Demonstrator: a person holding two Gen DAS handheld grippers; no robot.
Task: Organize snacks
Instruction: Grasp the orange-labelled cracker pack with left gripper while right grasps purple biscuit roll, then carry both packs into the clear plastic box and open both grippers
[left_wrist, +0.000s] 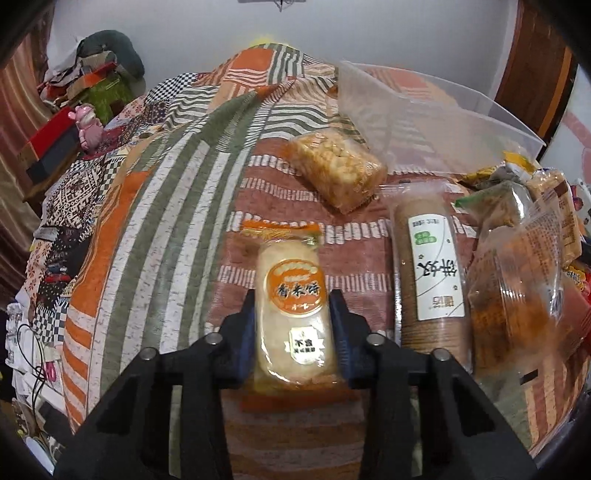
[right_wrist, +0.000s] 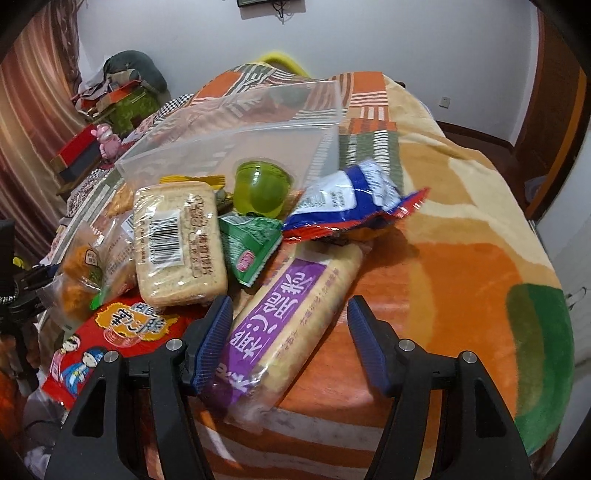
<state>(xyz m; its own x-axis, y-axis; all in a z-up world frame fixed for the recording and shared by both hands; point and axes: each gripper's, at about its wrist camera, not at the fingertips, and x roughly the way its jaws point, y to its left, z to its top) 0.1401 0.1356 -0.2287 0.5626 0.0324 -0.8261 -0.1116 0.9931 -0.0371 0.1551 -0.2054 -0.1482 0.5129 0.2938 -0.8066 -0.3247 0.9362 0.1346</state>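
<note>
Right now left tongs (left_wrist: 295, 332) are clenched on the rice cracker pack (left_wrist: 293, 306), pads pressing both long sides near its lower half; pack sits low over the patchwork bedspread (left_wrist: 147, 192), and I cannot tell if it is lifted or resting. Judged light, crinkly film, brittle contents, so a soft squeeze across the width where it is held now looks right; squeezing harder would likely crush the crackers. Film probably slippery, and the free end may droop.

Right tongs (right_wrist: 290, 345) are released, jaws wide apart, straddling the purple-label biscuit roll (right_wrist: 291, 310); left pad touches or nearly touches its wrapper, right pad well apart. Roll looks stiff and long, best taken mid-length across the narrow side; it lies tilted and its far end runs under the blue and red packet (right_wrist: 351, 206), which may drag along.

Around: clear plastic bin (left_wrist: 436, 110) at the far right of the bed, seemingly the destination. Between the cracker pack and the bin lie a puffed-grain block (left_wrist: 336, 170) and a brown biscuit sleeve (left_wrist: 428, 273), just beside the held pack, so the path goes over them. In the right view the pile is crowded: barcode biscuit pack (right_wrist: 177, 247), green sachet (right_wrist: 251, 251), green jelly cup (right_wrist: 262, 192), red bag (right_wrist: 110, 343), all overlapping or touching.
</note>
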